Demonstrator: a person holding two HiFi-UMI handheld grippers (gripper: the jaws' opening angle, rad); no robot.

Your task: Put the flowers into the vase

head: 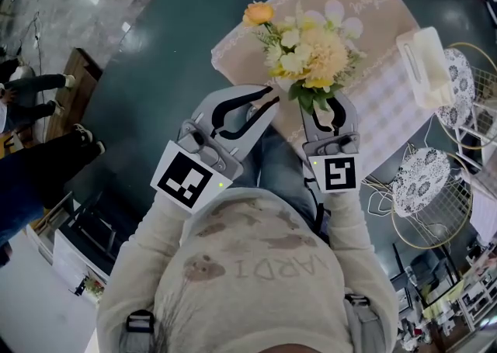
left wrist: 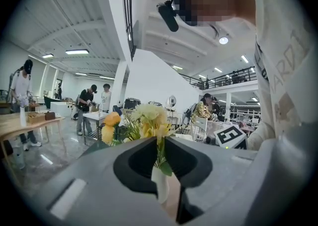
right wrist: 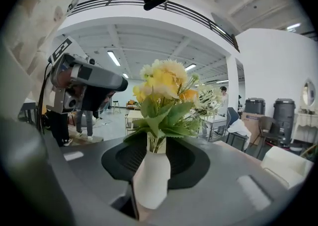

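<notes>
A bunch of yellow, cream and orange flowers [head: 311, 49] stands in a white vase on the beige cloth [head: 373, 10]. In the head view the blooms hide the vase. The vase [right wrist: 151, 178] shows close up through the right gripper's hollow, with the flowers [right wrist: 164, 86] rising from its neck. My right gripper [head: 328, 99] sits just short of the bunch, jaws drawn together, leaves lying over the tips. My left gripper [head: 273, 99] is a little further left, shut and holding nothing. Through its hollow I see the vase [left wrist: 160, 185] and flowers [left wrist: 144, 120].
The cloth lies on a round dark table [head: 171, 57]. A white box [head: 425, 64] rests at the cloth's right edge. Wire chairs with patterned cushions [head: 423, 181] stand to the right. People [head: 31, 95] stand at the left, beyond the table.
</notes>
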